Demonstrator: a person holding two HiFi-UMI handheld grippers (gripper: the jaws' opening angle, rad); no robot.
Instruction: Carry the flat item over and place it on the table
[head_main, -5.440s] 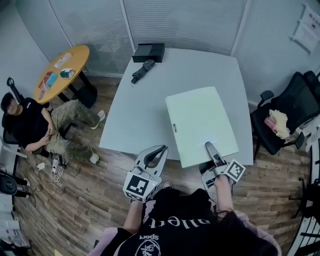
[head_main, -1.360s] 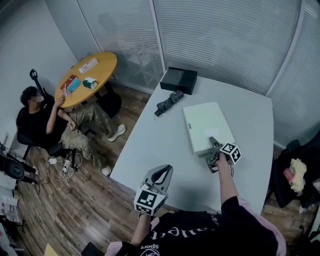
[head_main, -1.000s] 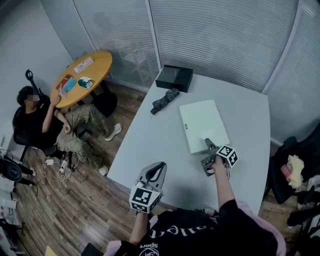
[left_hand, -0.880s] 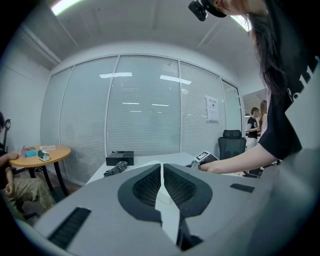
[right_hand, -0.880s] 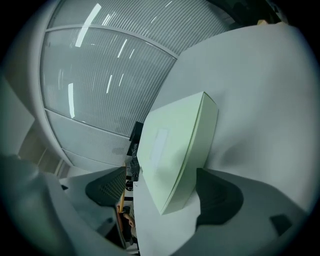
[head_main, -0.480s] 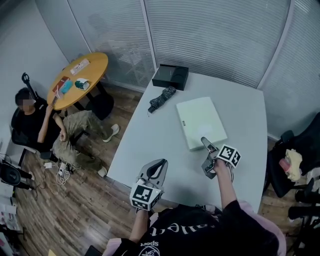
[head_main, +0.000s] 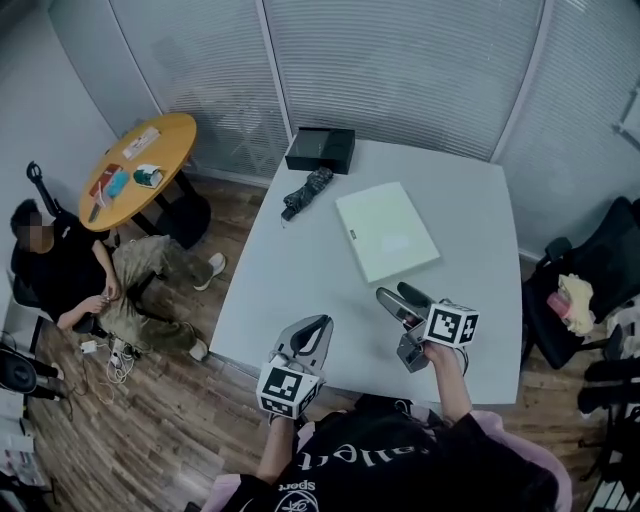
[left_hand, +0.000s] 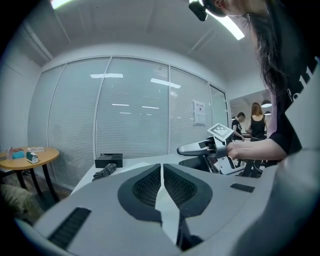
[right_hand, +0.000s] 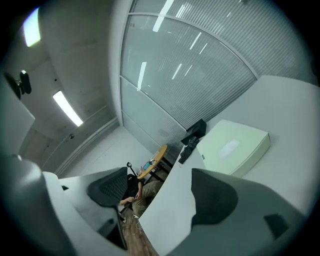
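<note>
The flat pale-green item (head_main: 385, 230) lies flat on the white table (head_main: 300, 275), well in from every edge. My right gripper (head_main: 397, 294) hovers just in front of its near edge, open, with nothing between its fingers. Through the right gripper view the flat item (right_hand: 232, 147) shows beyond the spread jaws of the right gripper (right_hand: 160, 195). My left gripper (head_main: 315, 328) hangs at the table's front edge, shut and empty. In the left gripper view the left gripper (left_hand: 161, 185) has its pads pressed together, and the right gripper (left_hand: 200, 148) shows to the right.
A black box (head_main: 320, 150) and a folded dark umbrella (head_main: 305, 192) lie at the table's far left corner. A round wooden table (head_main: 140, 155) and a seated person (head_main: 60, 275) are at the left. A black office chair (head_main: 590, 270) stands at the right.
The right gripper, earlier on the flat item's near edge, has let go, opened and drawn back toward me. The item stays on the table. The left gripper has hardly moved.
</note>
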